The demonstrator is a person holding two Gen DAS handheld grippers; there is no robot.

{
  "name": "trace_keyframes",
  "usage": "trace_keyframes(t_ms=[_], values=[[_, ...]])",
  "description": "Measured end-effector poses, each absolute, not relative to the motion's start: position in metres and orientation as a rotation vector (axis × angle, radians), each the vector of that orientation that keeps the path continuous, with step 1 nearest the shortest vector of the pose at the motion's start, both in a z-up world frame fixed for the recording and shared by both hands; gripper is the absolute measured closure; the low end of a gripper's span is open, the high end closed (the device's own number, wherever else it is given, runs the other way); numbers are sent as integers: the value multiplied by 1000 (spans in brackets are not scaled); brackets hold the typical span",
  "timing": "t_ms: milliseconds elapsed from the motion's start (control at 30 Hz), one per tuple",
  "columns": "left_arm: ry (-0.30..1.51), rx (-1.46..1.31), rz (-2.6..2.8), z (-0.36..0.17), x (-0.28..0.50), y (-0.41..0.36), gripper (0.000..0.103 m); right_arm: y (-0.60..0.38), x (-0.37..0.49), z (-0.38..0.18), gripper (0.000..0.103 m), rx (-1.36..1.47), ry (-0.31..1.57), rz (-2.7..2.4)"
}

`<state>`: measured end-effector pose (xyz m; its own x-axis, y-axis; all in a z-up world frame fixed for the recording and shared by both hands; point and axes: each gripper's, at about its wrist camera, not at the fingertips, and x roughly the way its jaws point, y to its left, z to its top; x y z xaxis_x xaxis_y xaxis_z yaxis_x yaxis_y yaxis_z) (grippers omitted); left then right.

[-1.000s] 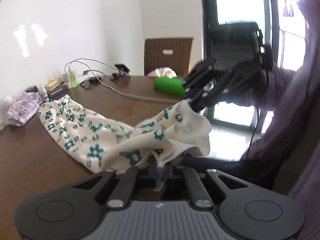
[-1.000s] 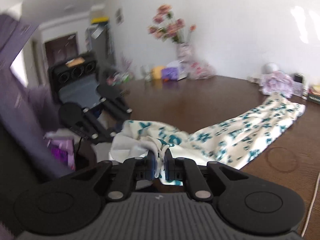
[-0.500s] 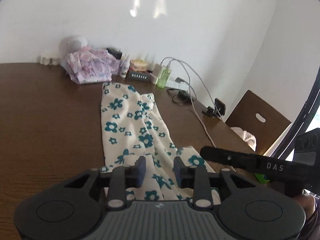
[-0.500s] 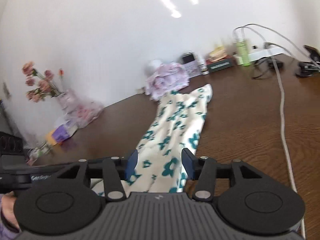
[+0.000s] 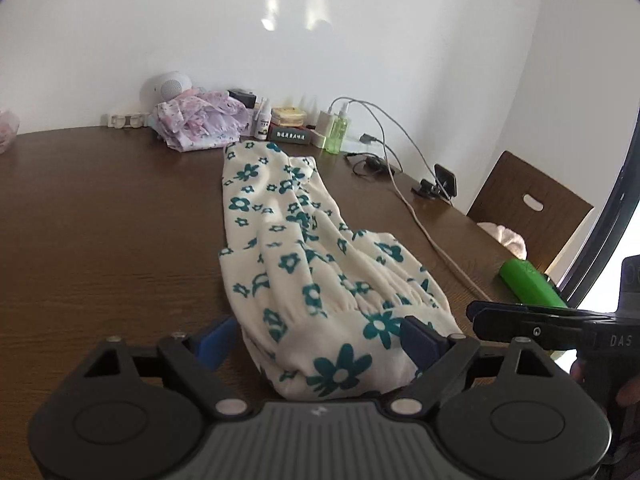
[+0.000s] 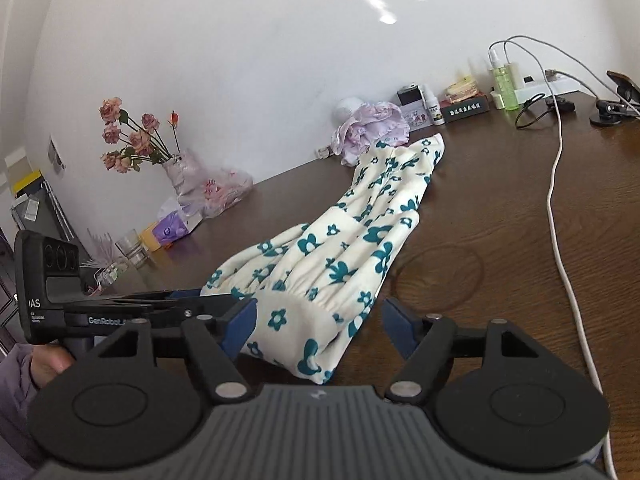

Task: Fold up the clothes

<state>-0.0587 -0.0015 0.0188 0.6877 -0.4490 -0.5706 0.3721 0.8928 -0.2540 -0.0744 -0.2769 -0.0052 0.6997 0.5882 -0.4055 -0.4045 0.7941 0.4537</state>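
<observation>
Left wrist view: the left gripper (image 5: 320,336), jaws opening, straddles the near end of the flowered garment (image 5: 304,264), which lies lengthwise on the brown table (image 5: 112,220), pads clear of it.

Right wrist view: the right gripper (image 6: 318,320), jaws opening, frames the garment's near end without pinching it.

Our left hand-held gripper (image 5: 320,338) is matte black plastic with a ribbed grey top plate, two round discs at its rear corners, silver screw heads on the linkage arms and blue pads (image 5: 416,338) on the fingers. Our right hand-held gripper (image 6: 318,326) is built the same. Seen from the side, each carries white "DAS" lettering. We wear a purple sleeve (image 6: 16,380) behind the left one.
</observation>
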Motion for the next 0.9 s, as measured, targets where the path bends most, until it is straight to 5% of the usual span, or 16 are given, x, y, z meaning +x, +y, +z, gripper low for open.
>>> trace_keyframes(t_ms=[100,233,333,567,700,900], values=[[694,-157,-439,15,-53,-6,34,-271,-71,-11,37,330,584,559],[704,-136,-419,14,-55,-13,61,-267,-64,-16,68,346,619,585],[723,-136,-421,18,-63,-11,70,-269,-63,-21,81,392,662,630],[802,-114,-460,37,-113,-8,69,-285,-97,-13,85,402,723,742],[749,-115,-474,43,-119,-5,49,-291,-107,-5,73,399,692,720],[753,-139,-459,37,-100,-8,45,-292,-97,0,66,409,667,670]])
